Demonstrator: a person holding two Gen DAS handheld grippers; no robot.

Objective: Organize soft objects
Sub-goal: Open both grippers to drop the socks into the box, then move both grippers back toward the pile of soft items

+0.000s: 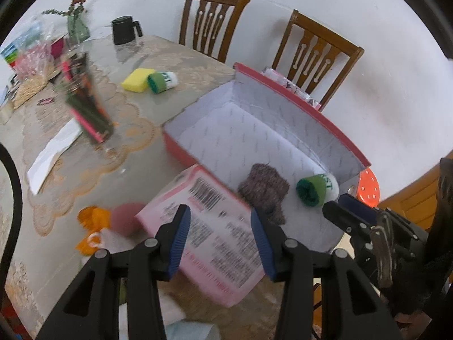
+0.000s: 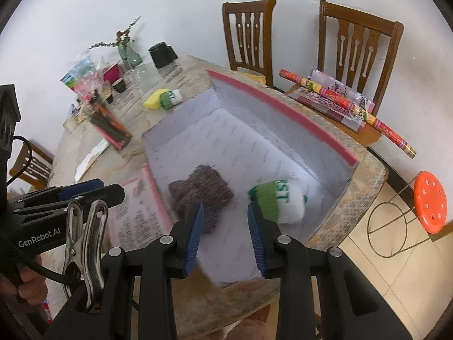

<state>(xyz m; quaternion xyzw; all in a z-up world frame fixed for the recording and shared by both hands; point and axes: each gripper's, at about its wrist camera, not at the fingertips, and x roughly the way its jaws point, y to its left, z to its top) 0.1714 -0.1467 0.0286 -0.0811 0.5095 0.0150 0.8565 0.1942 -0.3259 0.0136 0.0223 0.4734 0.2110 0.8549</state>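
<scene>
An open pink box (image 1: 300, 104) (image 2: 283, 104) with a white paper lining stands on the table. In it lie a brown knitted cloth (image 1: 264, 188) (image 2: 202, 191) and a green-and-white rolled sock (image 1: 317, 188) (image 2: 279, 201). A yellow sponge (image 1: 137, 80) (image 2: 154, 99) and a second rolled sock (image 1: 162, 80) (image 2: 171, 97) lie on the table beyond the box. My left gripper (image 1: 220, 235) is open and empty over the box's pink flap (image 1: 209, 240). My right gripper (image 2: 225, 232) is open and empty above the box's near end. A dark pink ball (image 1: 126, 218) lies left of the flap.
A pencil box (image 1: 87, 104), white paper (image 1: 53, 150), a black mug (image 1: 124, 29), a vase (image 1: 76, 25) and packets crowd the table's far left. Orange scraps (image 1: 92, 219) lie near the ball. Two wooden chairs (image 2: 356, 42) stand behind; an orange stool (image 2: 429, 198) stands right.
</scene>
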